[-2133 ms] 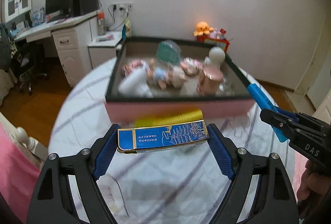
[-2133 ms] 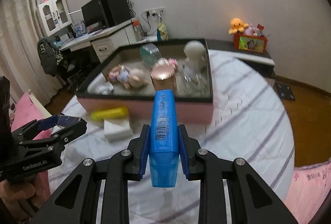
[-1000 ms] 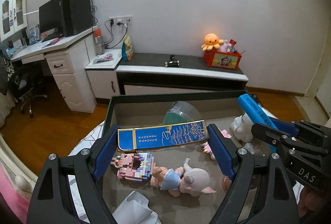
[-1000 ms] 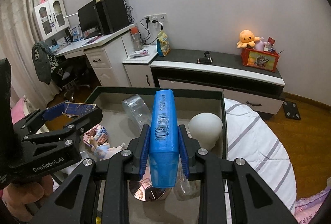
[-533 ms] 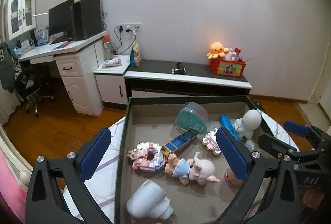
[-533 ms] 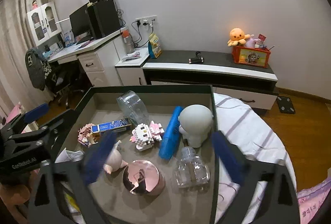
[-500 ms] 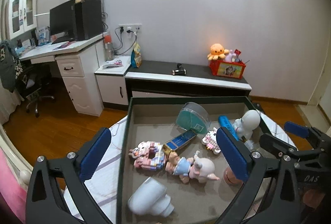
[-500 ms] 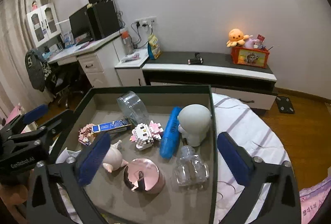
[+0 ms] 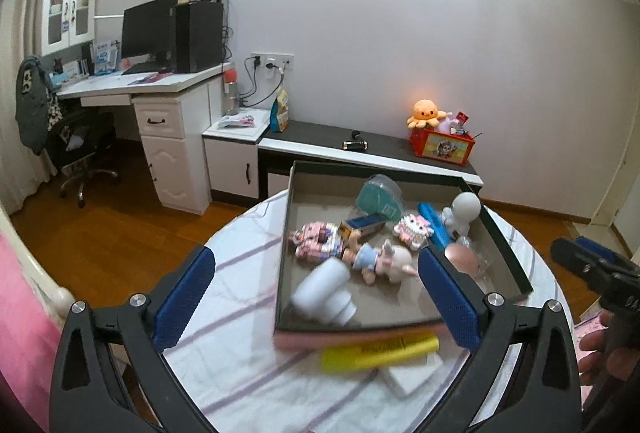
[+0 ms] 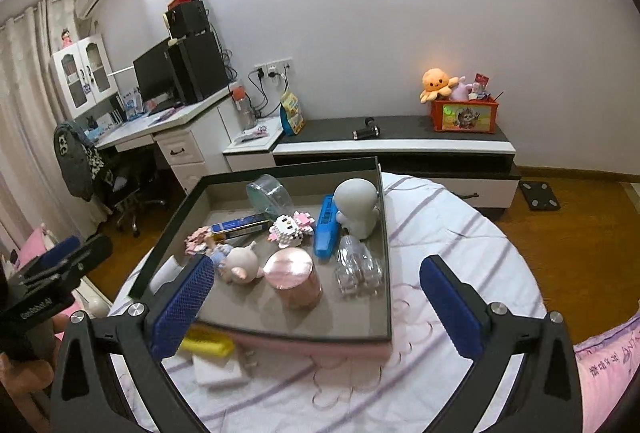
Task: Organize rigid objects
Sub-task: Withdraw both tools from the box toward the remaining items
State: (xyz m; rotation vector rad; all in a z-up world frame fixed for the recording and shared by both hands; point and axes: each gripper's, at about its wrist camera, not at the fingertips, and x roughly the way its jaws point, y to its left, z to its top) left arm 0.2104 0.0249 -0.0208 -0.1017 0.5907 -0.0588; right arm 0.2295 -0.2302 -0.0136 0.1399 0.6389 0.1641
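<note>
Both grippers hover above the near side of a dark-rimmed, pink-sided box (image 9: 505,245) (image 10: 386,253) on the round table. My left gripper (image 9: 315,253) is open and holds nothing. My right gripper (image 10: 317,264) is open and holds nothing as well. A flat blue-and-gold box (image 9: 362,225) (image 10: 240,224) lies inside among the toys. A blue tube (image 9: 434,228) (image 10: 327,221) lies beside the white figure (image 10: 358,207). On the cloth outside the box's near wall sit a yellow marker (image 9: 380,351) (image 10: 206,343) and a white block (image 9: 412,373) (image 10: 218,369).
The box also holds a pink round tin (image 10: 290,269), a clear bottle (image 10: 358,269), a pig doll (image 10: 240,265), a white bottle (image 9: 324,293) and a teal-lidded container (image 9: 378,197). The striped tablecloth (image 10: 460,233) ends at the round edge. Pink bedding (image 10: 608,365) lies right.
Both grippers opened and let go: the blue-and-gold box and the blue tube now lie in the box. Both hands then drew back and up, bringing the yellow marker into view.
</note>
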